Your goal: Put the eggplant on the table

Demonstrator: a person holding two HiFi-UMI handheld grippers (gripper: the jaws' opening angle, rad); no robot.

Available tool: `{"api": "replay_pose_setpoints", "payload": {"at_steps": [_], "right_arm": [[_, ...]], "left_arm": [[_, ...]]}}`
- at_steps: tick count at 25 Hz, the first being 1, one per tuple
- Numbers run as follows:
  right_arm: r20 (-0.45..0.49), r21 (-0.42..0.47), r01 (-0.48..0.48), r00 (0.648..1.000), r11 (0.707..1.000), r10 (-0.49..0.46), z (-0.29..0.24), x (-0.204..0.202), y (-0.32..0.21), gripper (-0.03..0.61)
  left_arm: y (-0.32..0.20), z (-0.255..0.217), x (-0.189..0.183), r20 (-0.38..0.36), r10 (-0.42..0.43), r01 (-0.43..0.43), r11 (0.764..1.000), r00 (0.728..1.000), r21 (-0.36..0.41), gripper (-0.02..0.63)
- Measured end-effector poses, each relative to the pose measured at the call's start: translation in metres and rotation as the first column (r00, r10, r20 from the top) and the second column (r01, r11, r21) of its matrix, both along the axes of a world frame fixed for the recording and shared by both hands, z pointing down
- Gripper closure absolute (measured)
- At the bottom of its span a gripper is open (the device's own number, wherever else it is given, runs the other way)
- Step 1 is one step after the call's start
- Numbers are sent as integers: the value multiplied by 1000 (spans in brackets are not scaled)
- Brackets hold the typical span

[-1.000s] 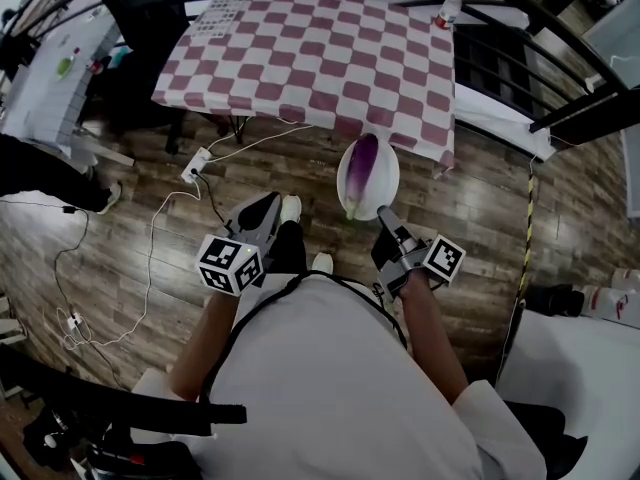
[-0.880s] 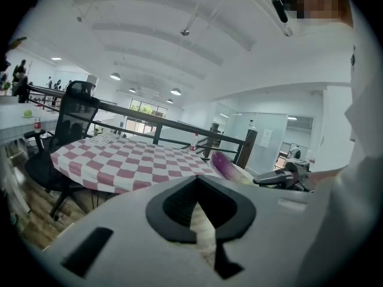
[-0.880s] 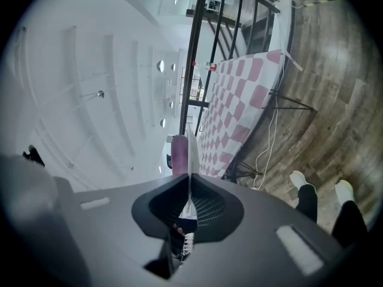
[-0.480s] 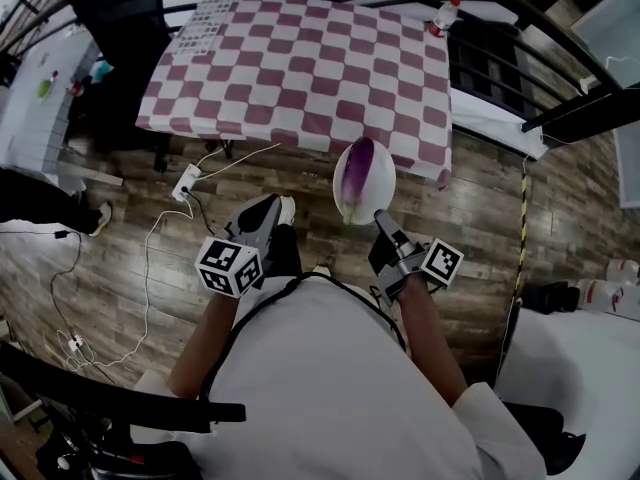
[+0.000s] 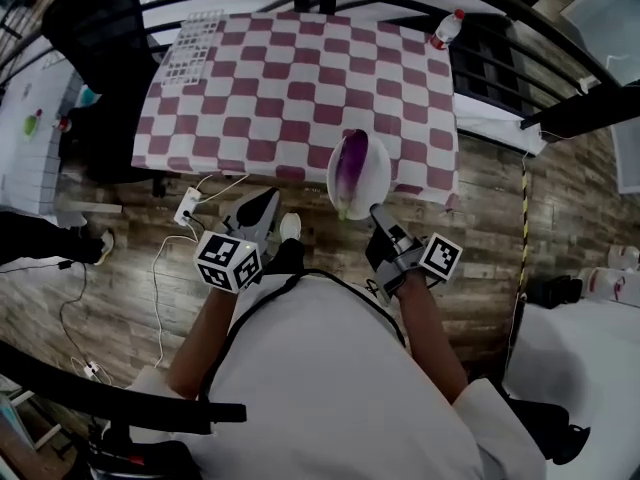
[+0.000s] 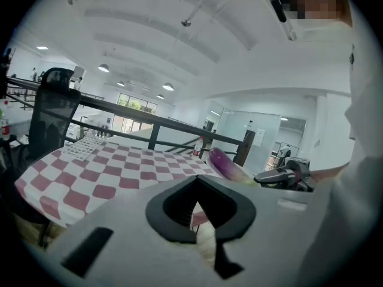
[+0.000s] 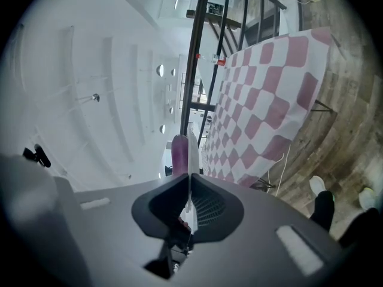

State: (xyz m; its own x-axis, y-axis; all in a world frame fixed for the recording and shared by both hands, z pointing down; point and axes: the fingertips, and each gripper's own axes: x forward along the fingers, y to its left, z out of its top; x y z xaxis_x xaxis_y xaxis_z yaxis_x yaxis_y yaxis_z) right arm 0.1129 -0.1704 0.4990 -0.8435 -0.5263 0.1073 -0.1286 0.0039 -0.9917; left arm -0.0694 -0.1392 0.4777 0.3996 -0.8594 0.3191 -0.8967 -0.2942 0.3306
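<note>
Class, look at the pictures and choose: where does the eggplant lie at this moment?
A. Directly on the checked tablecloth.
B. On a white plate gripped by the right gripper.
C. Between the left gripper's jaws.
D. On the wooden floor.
B: the eggplant lies on the white plate, whose rim the right gripper clamps.

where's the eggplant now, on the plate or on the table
On the white plate: the eggplant lies in it, and the right gripper clamps its rim.
</note>
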Motion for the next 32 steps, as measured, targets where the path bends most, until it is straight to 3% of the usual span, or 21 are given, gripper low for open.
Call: {"api": "replay_pose_setpoints", "payload": {"at_steps": [17,32], "right_arm": [[-1,4,-75,997,997,75,-3,-108,-110,555],[-10,-8,-64,998,998,64,0,-146,-159,555]], "left_arm": [[-125,7,-108,-3,87,-87,996,996,-10,607],[-178,11,-142,-16,94,-94,995,995,-11,607]]}}
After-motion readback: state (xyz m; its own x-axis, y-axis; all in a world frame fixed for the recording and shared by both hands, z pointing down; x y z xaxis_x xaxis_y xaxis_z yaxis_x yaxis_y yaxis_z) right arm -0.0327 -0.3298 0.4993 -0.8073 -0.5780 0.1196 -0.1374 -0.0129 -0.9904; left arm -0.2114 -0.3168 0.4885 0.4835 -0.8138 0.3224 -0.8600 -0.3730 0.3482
